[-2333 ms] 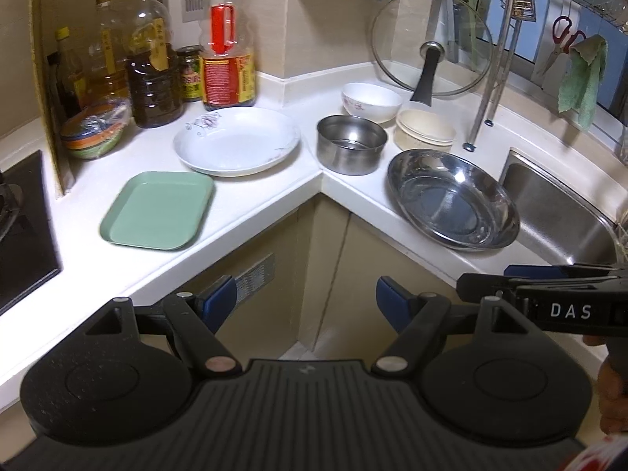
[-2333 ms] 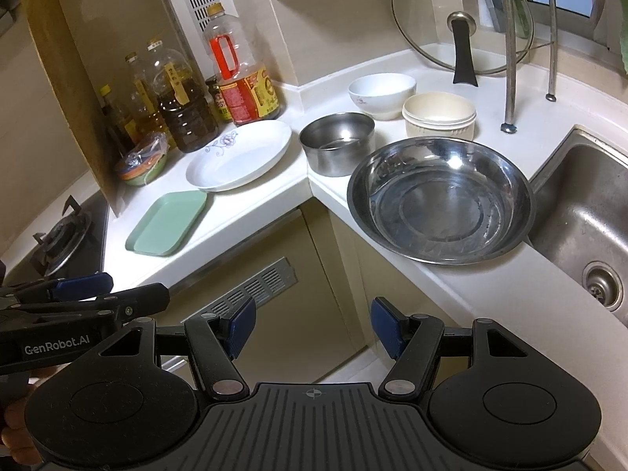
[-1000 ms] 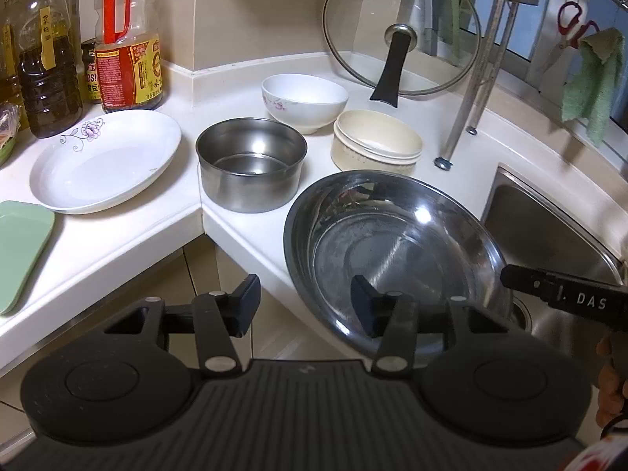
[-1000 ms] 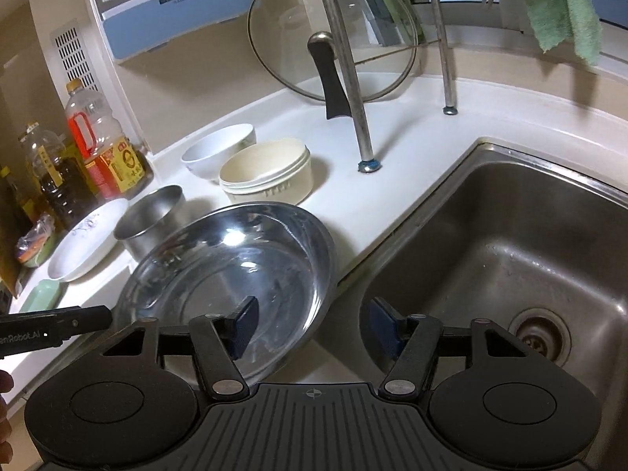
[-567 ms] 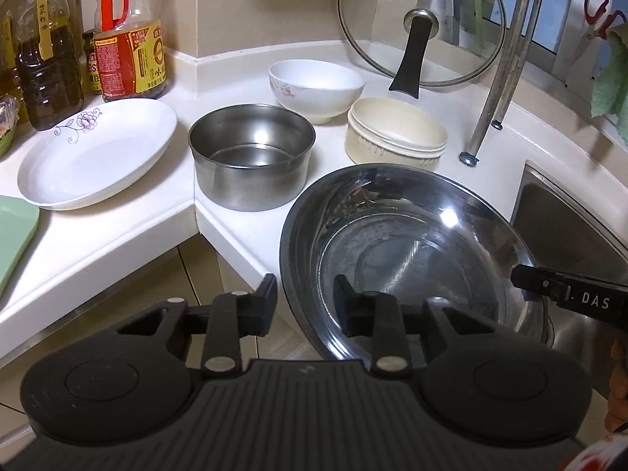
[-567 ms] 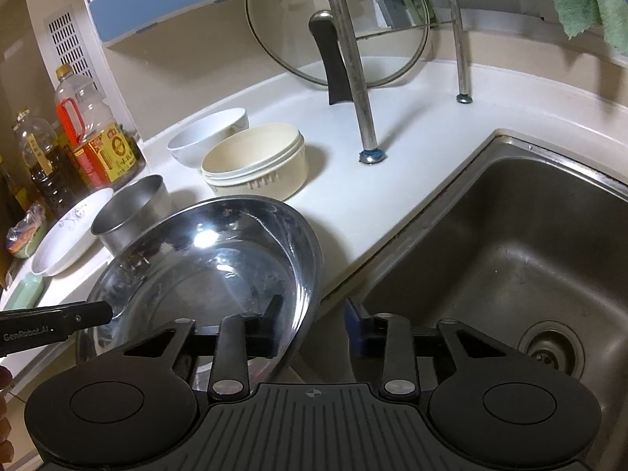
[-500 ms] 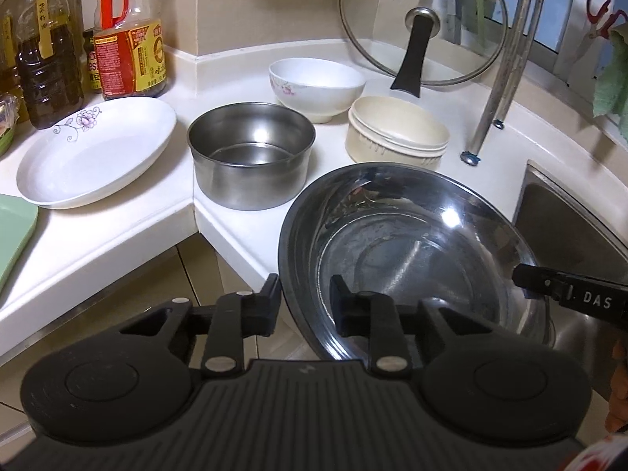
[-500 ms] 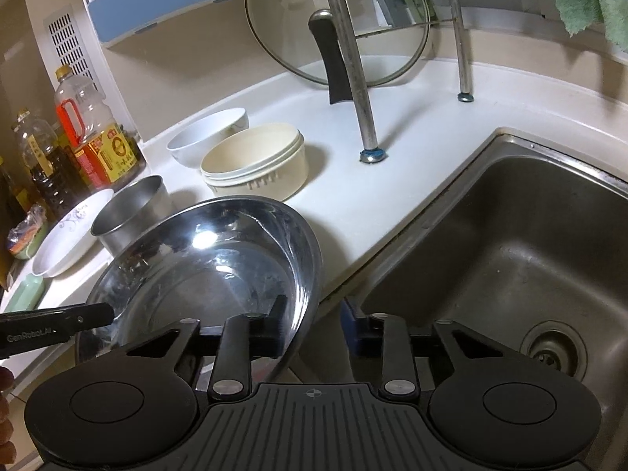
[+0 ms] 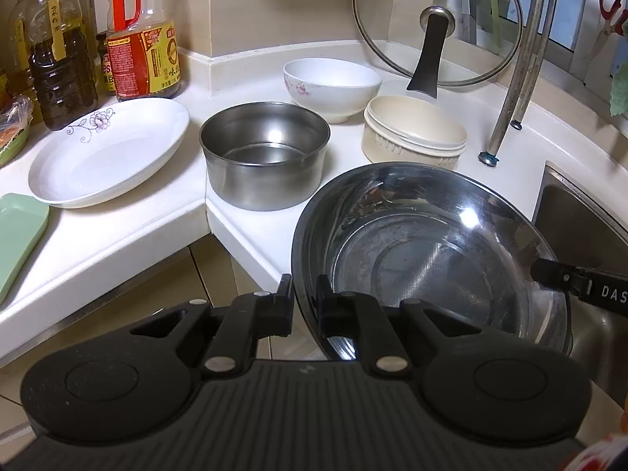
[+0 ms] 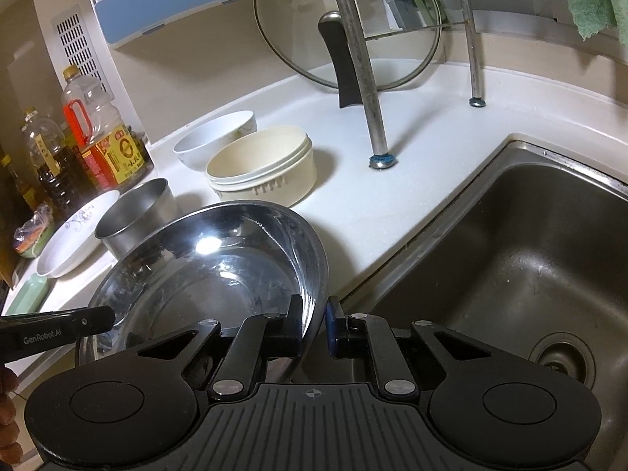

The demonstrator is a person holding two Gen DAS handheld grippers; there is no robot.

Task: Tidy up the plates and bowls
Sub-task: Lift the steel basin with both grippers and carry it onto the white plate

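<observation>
The steel basin (image 9: 431,251) lies on the counter (image 9: 129,219) corner, overhanging its edge beside the sink (image 10: 510,259). At its 11 o'clock a steel pot (image 9: 265,157) is seen just beside it, at 12 a cream bowl (image 9: 414,131), and behind these a white bowl (image 9: 331,82) and a glass lid (image 9: 437,23). A white plate (image 9: 108,151) and green tray (image 9: 19,235) lie at 9.

Since a second ago both claws have been closing: the left gripper (image 9: 305,308) is clamped on the near rim, the right gripper (image 10: 314,327) on the sink-side rim. Open counter is left at 2 o'clock.
</observation>
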